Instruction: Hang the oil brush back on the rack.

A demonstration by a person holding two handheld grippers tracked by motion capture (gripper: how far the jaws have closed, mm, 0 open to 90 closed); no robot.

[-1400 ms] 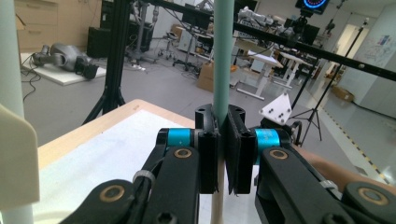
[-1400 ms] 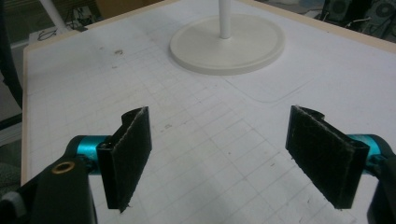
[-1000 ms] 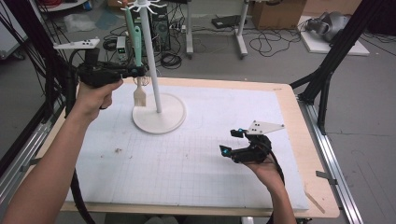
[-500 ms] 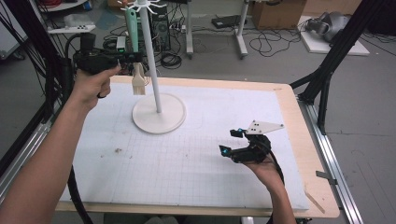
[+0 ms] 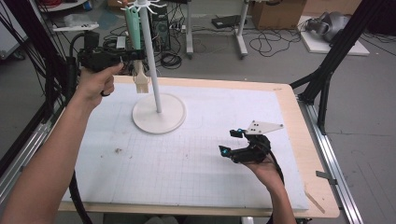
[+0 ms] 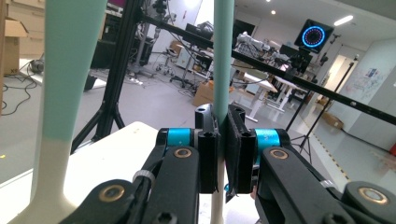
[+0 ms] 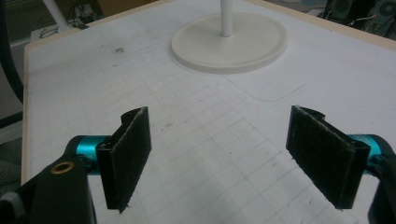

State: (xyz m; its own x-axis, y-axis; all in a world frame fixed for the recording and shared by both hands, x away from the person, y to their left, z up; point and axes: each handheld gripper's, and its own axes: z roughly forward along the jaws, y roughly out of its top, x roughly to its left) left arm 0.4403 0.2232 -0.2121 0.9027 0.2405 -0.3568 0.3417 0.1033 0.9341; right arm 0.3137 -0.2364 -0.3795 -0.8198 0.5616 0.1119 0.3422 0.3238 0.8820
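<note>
Left gripper (image 5: 133, 55), raised level beside the upper pole of the tall white round-based hook stand (image 5: 159, 116), has its jaws clamped on the thin mint-green handle of a spatula-like utensil with a cream head (image 5: 141, 83); the utensil hangs upright just left of the stand's pole, handle top up near the stand's hook ring, cream head below the jaws and well above the stand's base. The left gripper view shows that handle (image 6: 223, 56) pinched between the pads, with a second, wider mint-and-cream utensil (image 6: 65, 107) hanging close by. Left forearm stretches forward, wrist level. Risk, as I judge it: the handle could miss the hook and drop, or knock the neighbouring utensil or tip the stand. Right gripper (image 5: 232, 142) rests low on the white gridded mat (image 5: 196, 172), well right of the stand's base, jaws apart and empty, pointing toward the stand.
</note>
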